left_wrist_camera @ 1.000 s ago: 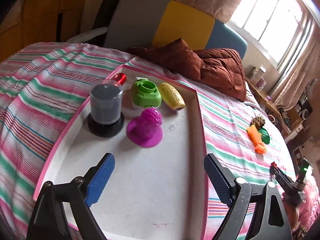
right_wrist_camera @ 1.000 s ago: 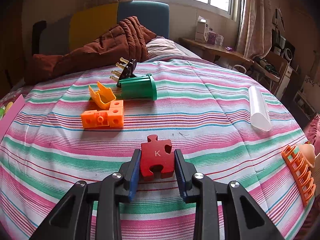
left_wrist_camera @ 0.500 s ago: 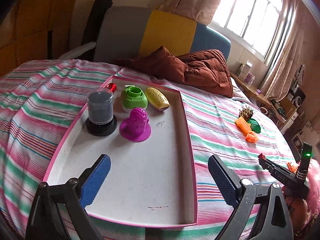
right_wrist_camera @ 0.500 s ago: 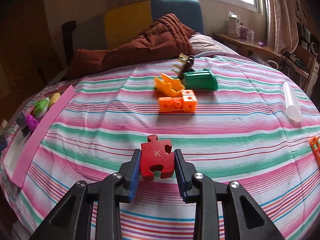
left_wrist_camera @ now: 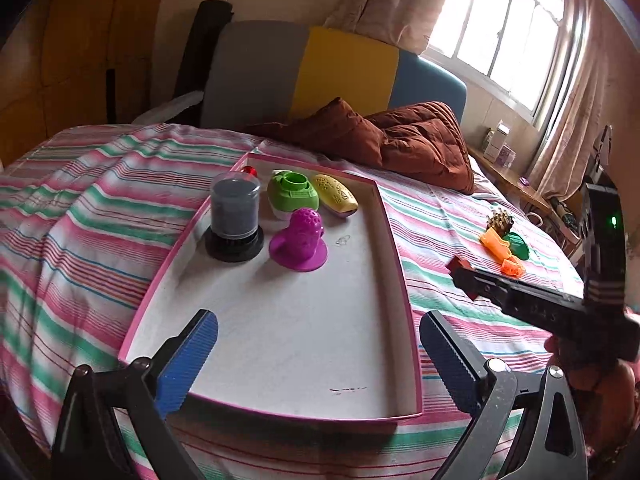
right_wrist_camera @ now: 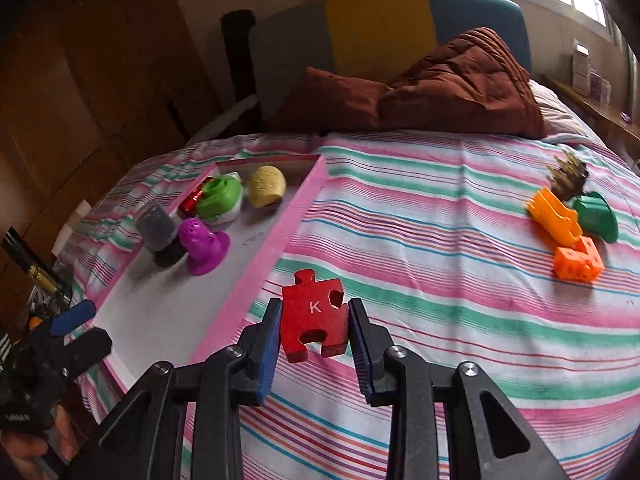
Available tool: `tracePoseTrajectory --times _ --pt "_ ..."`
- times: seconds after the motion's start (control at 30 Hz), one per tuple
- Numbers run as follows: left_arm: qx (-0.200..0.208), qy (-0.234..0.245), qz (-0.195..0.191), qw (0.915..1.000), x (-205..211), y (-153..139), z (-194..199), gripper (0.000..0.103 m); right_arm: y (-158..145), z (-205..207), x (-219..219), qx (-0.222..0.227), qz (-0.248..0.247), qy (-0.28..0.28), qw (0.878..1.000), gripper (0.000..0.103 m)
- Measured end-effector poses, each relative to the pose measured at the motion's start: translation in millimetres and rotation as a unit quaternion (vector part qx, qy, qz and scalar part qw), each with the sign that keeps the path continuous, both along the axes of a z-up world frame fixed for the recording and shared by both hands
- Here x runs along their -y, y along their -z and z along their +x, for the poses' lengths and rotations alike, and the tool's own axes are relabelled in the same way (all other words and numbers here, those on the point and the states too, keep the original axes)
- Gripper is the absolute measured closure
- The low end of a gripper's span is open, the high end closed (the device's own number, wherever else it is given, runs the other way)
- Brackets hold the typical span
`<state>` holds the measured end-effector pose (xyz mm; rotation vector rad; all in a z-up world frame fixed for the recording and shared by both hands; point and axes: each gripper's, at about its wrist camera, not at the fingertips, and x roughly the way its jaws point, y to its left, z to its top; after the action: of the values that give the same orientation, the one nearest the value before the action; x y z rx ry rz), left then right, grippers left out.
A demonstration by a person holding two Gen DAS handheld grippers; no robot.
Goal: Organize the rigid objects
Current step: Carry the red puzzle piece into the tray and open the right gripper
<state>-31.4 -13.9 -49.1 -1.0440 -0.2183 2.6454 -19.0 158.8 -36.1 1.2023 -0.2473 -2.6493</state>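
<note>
Now your right gripper (right_wrist_camera: 313,330) pinches the red puzzle piece (right_wrist_camera: 314,314) at lower centre, above the striped bedspread (right_wrist_camera: 440,280), just right of the pink tray (right_wrist_camera: 256,268). Your left gripper (left_wrist_camera: 320,356) is opening wide, empty, over the tray's near end.

Striped bedsheet (right_wrist_camera: 420,216), pink, green and white bands, covered the whole bed and lay creased toward 9 o'clock in the left wrist view. Brown quilted blanket (left_wrist_camera: 412,144) sat bunched at the head end, at 1 o'clock from the frame centre, touching the sheet. Behind it stood an upholstered headboard (left_wrist_camera: 340,68) in grey, yellow and blue panels. Window (left_wrist_camera: 504,36) with bars glared bright at 2 o'clock; beige curtains (left_wrist_camera: 568,120) hung on both sides. Wooden side ledge (left_wrist_camera: 516,184) ran below the window, small boxes (left_wrist_camera: 498,146) on it, labels unreadable. Wooden wardrobe panels (right_wrist_camera: 80,80) filled the 10 o'clock side.
</note>
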Motion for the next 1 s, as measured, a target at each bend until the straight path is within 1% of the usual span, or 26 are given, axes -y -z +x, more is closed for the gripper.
tracePoseTrajectory --times 0.1,0.2,0.43,0.67,0.87,1.0 --pt "-0.001 -0.009 0.002 1.0 6.1 0.7 0.2 0.001 -7.6 -13.8 21.6 -0.005 -0.002 -0.022 1.0 0.071" --pt "-0.001 -0.024 -0.001 0.9997 12.4 1.2 -0.3 0.001 -10.7 -28.9 42.4 -0.005 0.01 -0.039 0.999 0.071" --pt "0.001 -0.036 0.005 0.9993 21.6 1.5 -1.8 0.001 -4.5 -59.0 73.9 0.011 0.032 -0.056 0.998 0.071" --pt "0.005 -0.042 0.007 0.9991 24.2 2.2 -2.3 0.001 1.2 -83.8 83.7 0.016 0.072 -0.056 0.996 0.071" --pt "0.002 -0.048 0.007 0.9988 27.6 0.4 -0.8 0.001 11.5 -107.6 90.7 0.031 0.11 -0.048 0.992 0.071" --pt "0.002 -0.054 0.01 0.9985 30.6 -0.4 -0.9 0.001 12.9 -110.5 87.6 0.037 0.108 -0.035 0.993 0.068"
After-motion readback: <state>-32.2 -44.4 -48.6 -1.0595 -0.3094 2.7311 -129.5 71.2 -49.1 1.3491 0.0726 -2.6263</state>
